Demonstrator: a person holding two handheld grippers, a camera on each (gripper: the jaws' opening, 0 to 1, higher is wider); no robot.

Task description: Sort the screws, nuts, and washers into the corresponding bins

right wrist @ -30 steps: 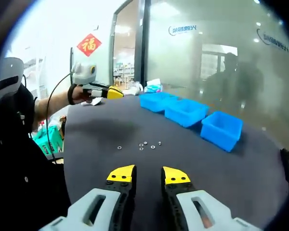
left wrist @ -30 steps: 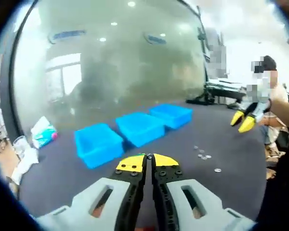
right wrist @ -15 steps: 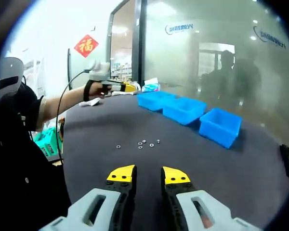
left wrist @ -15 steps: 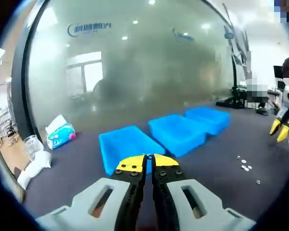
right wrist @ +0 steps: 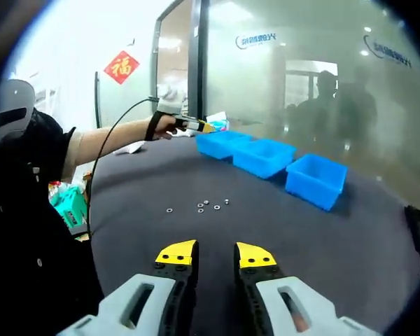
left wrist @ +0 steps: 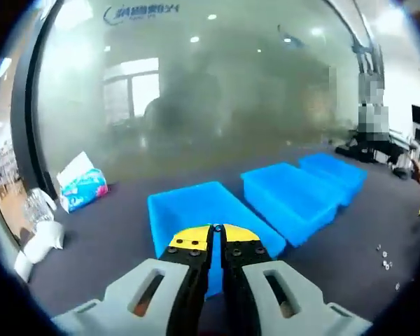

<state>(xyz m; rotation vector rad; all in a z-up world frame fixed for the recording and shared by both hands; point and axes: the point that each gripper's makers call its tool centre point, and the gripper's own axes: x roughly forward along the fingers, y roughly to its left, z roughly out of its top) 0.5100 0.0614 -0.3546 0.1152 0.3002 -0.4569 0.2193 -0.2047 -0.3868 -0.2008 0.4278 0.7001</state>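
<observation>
The left hand-held gripper (left wrist: 216,229) has two black jaws capped with yellow tips, small dark screws set along each jaw. Behind them spread pale grey moulded shells, each with a slotted opening showing a reddish part inside. The right hand-held gripper (right wrist: 216,254) is built the same: yellow-tipped black jaws with screws and grey slotted shells. In the right gripper view the person (right wrist: 35,231) wears a dark short-sleeved top, and a black strap wraps the wrist (right wrist: 152,127). A thin black cable (right wrist: 101,161) hangs in a loop from that wrist towards the body.
</observation>
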